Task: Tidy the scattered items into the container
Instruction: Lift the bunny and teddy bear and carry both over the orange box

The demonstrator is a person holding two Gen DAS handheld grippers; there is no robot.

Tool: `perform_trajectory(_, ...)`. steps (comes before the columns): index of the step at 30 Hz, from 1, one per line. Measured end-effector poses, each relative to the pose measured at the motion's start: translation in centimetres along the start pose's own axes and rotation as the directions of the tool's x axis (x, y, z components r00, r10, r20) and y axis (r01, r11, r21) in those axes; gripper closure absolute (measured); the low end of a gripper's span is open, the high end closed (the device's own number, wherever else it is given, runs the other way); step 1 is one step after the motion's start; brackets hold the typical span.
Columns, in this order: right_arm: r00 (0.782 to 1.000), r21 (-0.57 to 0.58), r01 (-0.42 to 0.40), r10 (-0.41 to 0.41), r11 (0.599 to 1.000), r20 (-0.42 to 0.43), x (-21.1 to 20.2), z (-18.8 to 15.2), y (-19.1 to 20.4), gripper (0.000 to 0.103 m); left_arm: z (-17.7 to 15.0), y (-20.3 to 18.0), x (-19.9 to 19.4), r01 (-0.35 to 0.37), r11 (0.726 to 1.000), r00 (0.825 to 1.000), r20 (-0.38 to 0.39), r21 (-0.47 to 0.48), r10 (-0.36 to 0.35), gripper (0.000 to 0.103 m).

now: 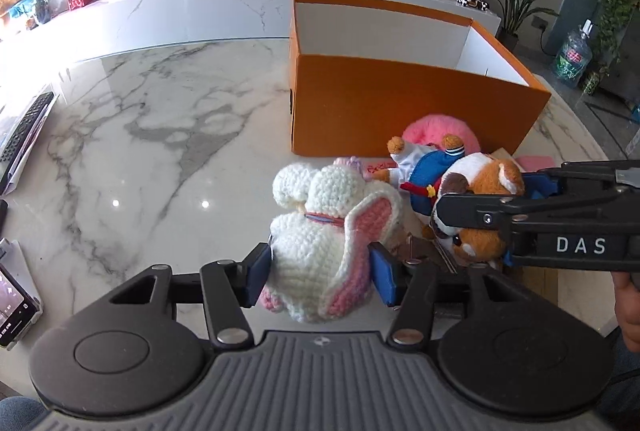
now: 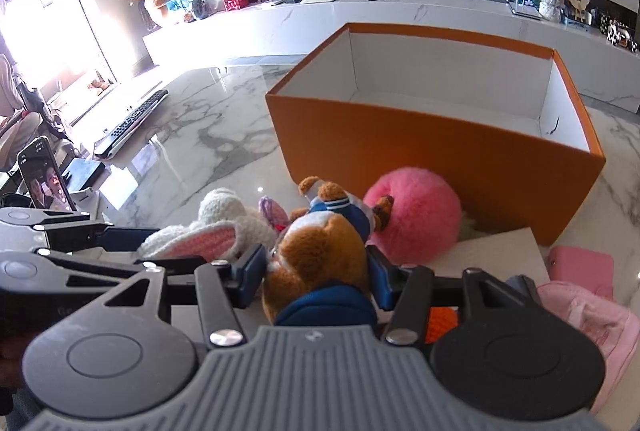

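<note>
— Where do things stand with your two claws?

— My left claw is clamped on the crocheted rabbit, blue pads pressing into its white body. My right claw is clamped on the brown plush dog in its blue jacket. Both toys sit low over the bench, just in front of the orange box, which looks bare inside as far as I can see.

— So the lift comes next. What matters?

— Height first, I'd say. The near wall of the box is tall, so each toy should rise well above the rim before going forward, or a dangling ear or leg may catch the edge. The two toys touch each other, and the dog's legs lie against the pink pompom, so I'd lift straight up to part them cleanly.

— Both at once?

— Better one after the other; my claws are crowded side by side here. The rabbit is soft and squashes, so I'd keep the squeeze firm until it's over the opening.
</note>
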State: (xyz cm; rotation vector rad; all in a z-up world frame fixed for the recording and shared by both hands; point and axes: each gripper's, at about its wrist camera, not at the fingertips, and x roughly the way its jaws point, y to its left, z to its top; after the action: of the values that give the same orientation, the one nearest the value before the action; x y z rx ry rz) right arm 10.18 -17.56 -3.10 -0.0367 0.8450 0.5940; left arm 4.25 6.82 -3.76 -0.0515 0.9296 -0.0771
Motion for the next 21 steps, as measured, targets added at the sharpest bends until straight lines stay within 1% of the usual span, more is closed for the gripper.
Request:
perform_trajectory(1, 1.0, 0.015, -0.006, 0.006, 1.0, -0.009, 0.3, -0.4, -0.1, 0.046, -0.2, 0.0, 0.2, 0.007, 1.0, 1.0, -0.003, -0.007, -0.007, 0.038)
perform_trajectory(3, 1.0, 0.03, -0.012, 0.013, 0.999, -0.018, 0.9, -0.9, -0.1, 0.044, -0.6, -0.2, 0.3, 0.022, 1.0, 1.0, 0.001, 0.004, -0.022, 0.038)
perform_trajectory(6, 1.0, 0.027, -0.017, 0.017, 0.999, -0.023, 0.8, -1.0, -0.4, 0.043, -1.0, -0.7, 0.6, 0.031, 0.997, 1.0, -0.004, 0.069, -0.031, 0.036)
perform_trajectory(7, 1.0, 0.026, -0.016, 0.016, 1.0, -0.027, 0.7, -0.9, -0.5, 0.043, -1.1, -0.9, 0.8, 0.033, 0.996, 0.999, -0.009, 0.088, -0.032, 0.032)
perform_trajectory(10, 0.999, 0.01, 0.001, -0.001, 1.0, -0.043, 0.4, -1.0, -0.7, 0.042, -1.5, -1.6, 1.1, 0.021, 0.989, 1.0, -0.016, 0.145, -0.019, 0.031)
perform_trajectory(12, 0.998, -0.004, 0.013, -0.013, 1.0, -0.062, 0.2, -1.1, -0.8, 0.041, -1.9, -1.8, 1.1, 0.018, 0.986, 1.0, -0.022, 0.165, -0.015, 0.03)
perform_trajectory(14, 0.996, -0.014, 0.017, -0.018, 1.0, -0.083, 0.0, -1.5, -1.0, 0.04, -2.3, -1.8, 1.2, 0.023, 0.984, 0.999, -0.043, 0.175, -0.016, 0.029)
perform_trajectory(16, 0.994, -0.037, 0.03, -0.034, 0.999, -0.1, -0.1, -1.6, -0.9, 0.037, -2.7, -1.7, 1.4, 0.023, 0.984, 0.999, -0.053, 0.179, -0.013, 0.029)
perform_trajectory(17, 0.994, -0.056, 0.04, -0.046, 0.998, -0.104, -0.1, -1.7, -0.7, 0.034, -2.8, -1.6, 1.5, 0.018, 0.985, 0.999, -0.051, 0.174, -0.009, 0.029)
perform_trajectory(18, 0.993, -0.073, 0.048, -0.056, 0.996, -0.105, -0.1, -1.7, -0.5, 0.033, -2.8, -1.5, 1.5, 0.014, 0.987, 0.999, -0.048, 0.162, -0.007, 0.029)
perform_trajectory(21, 0.992, -0.093, 0.063, -0.073, 0.994, -0.107, 0.1, -1.5, -0.2, 0.033, -2.6, -1.1, 1.6, 0.027, 0.991, 0.999, -0.05, 0.13, -0.02, 0.029)
